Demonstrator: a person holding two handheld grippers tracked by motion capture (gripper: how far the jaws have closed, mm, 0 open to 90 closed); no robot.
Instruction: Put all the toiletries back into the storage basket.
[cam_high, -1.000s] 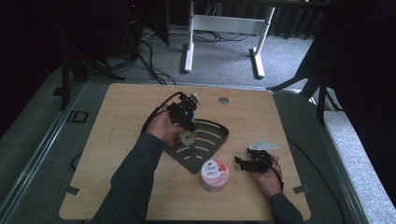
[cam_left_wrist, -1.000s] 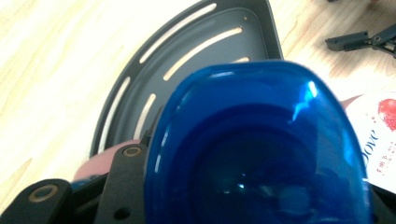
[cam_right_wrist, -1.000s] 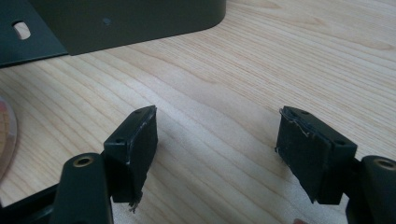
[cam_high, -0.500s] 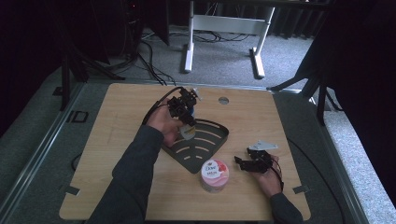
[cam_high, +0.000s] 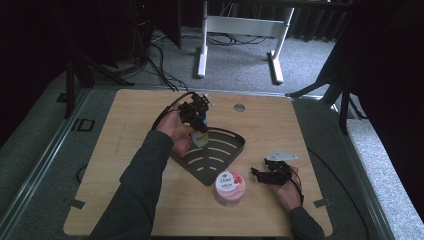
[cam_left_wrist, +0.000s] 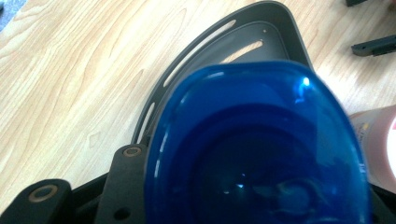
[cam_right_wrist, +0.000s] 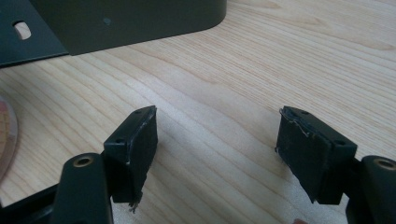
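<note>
My left gripper (cam_high: 199, 121) clamps one blue-capped bottle (cam_left_wrist: 261, 149) over one dark slotted corner tray (cam_high: 220, 160); one pink tub (cam_high: 229, 187) beside it; right gripper (cam_right_wrist: 217, 154) jaws apart, holding nothing.

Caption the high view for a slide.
Left gripper holds a blue-capped bottle over the dark corner tray.

A corner-shaped tray (cam_high: 222, 152) sits near the middle of the table (cam_high: 125, 130), and the left gripper (cam_high: 196, 116) holds a bottle (cam_high: 201, 137) over its far left part. A round jar (cam_high: 230, 187) stands on the table just before the tray's near edge. To the jar's right, apart from it, the right gripper (cam_high: 260, 175) rests low on the table, pointing left
</note>
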